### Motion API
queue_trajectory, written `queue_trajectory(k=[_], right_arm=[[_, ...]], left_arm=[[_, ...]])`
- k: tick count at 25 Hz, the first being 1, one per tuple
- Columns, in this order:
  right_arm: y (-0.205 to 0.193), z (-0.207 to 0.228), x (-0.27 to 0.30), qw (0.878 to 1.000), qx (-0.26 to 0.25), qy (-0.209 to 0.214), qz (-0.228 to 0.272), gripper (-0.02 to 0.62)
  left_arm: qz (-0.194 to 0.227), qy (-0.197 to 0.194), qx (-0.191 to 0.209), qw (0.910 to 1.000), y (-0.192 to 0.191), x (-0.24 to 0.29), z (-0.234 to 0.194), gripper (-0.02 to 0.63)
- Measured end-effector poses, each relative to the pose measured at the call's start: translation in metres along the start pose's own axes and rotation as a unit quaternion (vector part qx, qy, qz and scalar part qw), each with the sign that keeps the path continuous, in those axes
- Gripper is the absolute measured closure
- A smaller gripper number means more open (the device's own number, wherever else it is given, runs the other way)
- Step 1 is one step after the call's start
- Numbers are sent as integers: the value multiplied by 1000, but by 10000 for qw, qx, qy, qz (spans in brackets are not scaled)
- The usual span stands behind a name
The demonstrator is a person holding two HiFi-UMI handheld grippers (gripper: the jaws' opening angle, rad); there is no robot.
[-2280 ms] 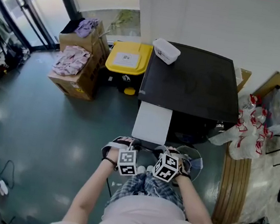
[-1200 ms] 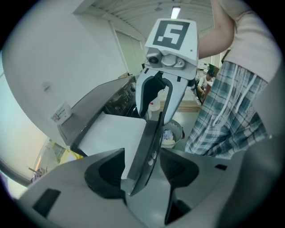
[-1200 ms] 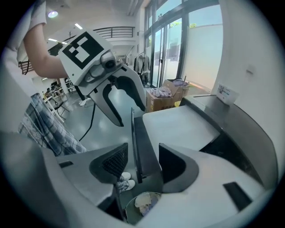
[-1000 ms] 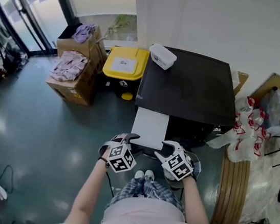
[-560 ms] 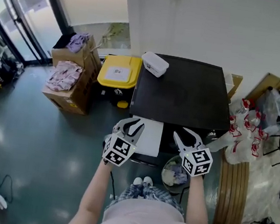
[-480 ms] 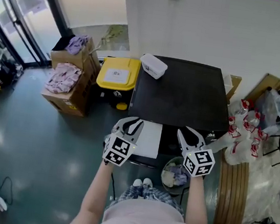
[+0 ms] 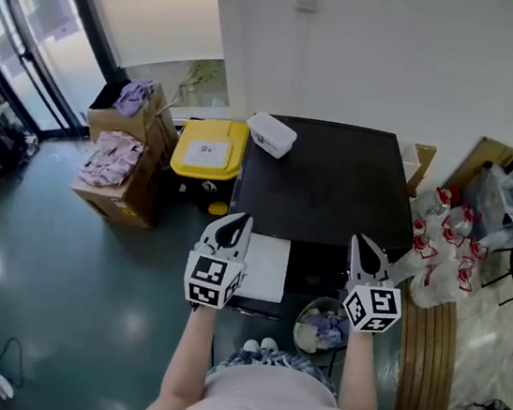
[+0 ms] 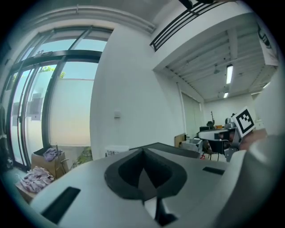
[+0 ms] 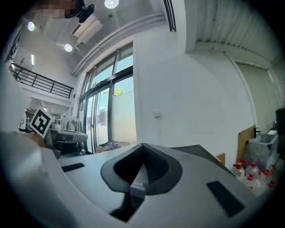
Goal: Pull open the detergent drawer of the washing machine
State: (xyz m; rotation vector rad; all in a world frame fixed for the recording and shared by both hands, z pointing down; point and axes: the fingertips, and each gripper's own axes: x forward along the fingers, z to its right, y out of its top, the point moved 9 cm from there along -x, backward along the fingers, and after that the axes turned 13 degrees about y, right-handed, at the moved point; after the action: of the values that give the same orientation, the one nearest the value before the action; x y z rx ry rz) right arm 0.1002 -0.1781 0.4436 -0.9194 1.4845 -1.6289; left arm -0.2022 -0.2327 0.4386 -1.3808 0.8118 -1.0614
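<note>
The washing machine (image 7: 335,187) with a black top stands against the white wall at the centre of the head view. A white flat part (image 7: 267,267), drawer-like, juts from its front left. Below the front, a round opening (image 7: 323,322) shows laundry. My left gripper (image 7: 239,220) hovers over the white part's left edge, jaws shut and empty. My right gripper (image 7: 363,243) hovers at the machine's front right corner, also shut and empty. Both point level toward the wall. In each gripper view the jaws meet at a tip, left gripper (image 8: 142,152), right gripper (image 9: 142,148), with nothing between them.
A white lidded box (image 7: 270,135) sits on the machine's back left corner. A yellow-lidded bin (image 7: 207,153) and cardboard boxes of clothes (image 7: 116,161) stand to the left. Plastic bags with bottles (image 7: 449,250) and a wooden board (image 7: 428,356) lie to the right.
Both grippers rose from low in front of the person's legs to the machine's front edge and spread apart. Their jaws went from open to shut.
</note>
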Motion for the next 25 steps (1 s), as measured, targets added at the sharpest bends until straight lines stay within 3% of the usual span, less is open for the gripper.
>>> queue_trajectory(k=[10, 25], right_arm=[[-2, 16, -7, 9989, -184, -435, -66, 581], [-4, 13, 0, 9987, -204, -399, -234, 581]], left_arm=[[-38, 200, -166, 9997, -4, 6, 3, 580], [-58, 269, -160, 9995, -4, 6, -6, 581]])
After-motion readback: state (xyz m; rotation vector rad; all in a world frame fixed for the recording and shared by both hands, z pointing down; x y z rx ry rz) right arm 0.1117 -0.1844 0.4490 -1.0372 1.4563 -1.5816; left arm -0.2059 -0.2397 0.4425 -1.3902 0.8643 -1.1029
